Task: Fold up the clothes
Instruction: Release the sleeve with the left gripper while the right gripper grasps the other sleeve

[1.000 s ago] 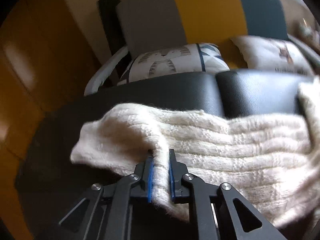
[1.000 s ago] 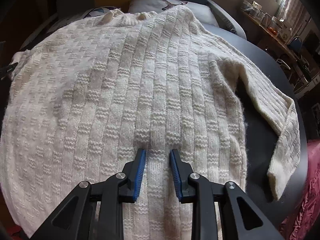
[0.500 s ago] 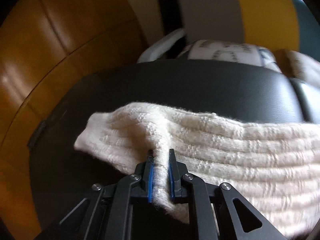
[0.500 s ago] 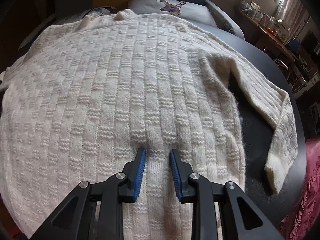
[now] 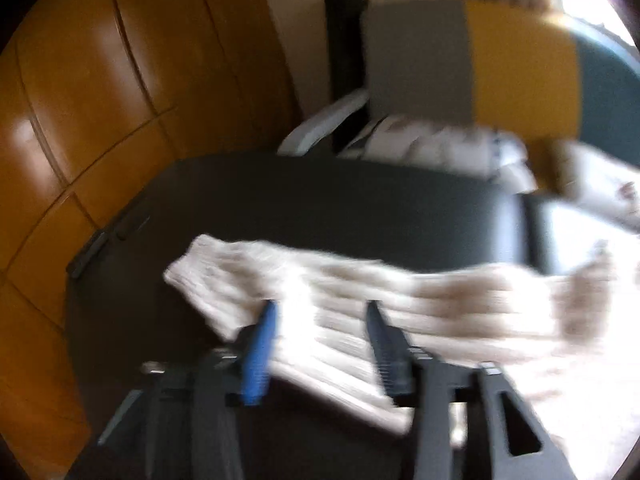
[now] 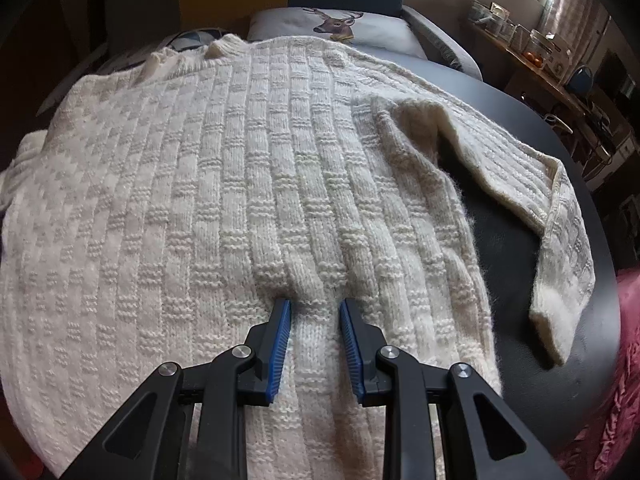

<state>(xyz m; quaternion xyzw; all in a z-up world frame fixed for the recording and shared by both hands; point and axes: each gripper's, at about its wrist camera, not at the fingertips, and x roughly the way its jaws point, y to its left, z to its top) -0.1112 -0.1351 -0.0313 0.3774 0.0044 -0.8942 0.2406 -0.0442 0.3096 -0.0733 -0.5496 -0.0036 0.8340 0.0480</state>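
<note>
The cream sweater (image 6: 248,208) lies spread on the dark table (image 6: 568,132), collar toward 12 o'clock. Its right sleeve (image 6: 560,216) trails at 3 o'clock, nearest the right gripper (image 6: 315,320), fingers spread over the hem. The left gripper (image 5: 320,320) stands spread over the left sleeve (image 5: 360,300).

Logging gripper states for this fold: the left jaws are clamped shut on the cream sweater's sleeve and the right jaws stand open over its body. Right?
Not quite. The blurred left wrist view shows the left gripper open, its jaws apart over the sleeve, not clamped. The right gripper is open over the sweater body, as you said.
</note>
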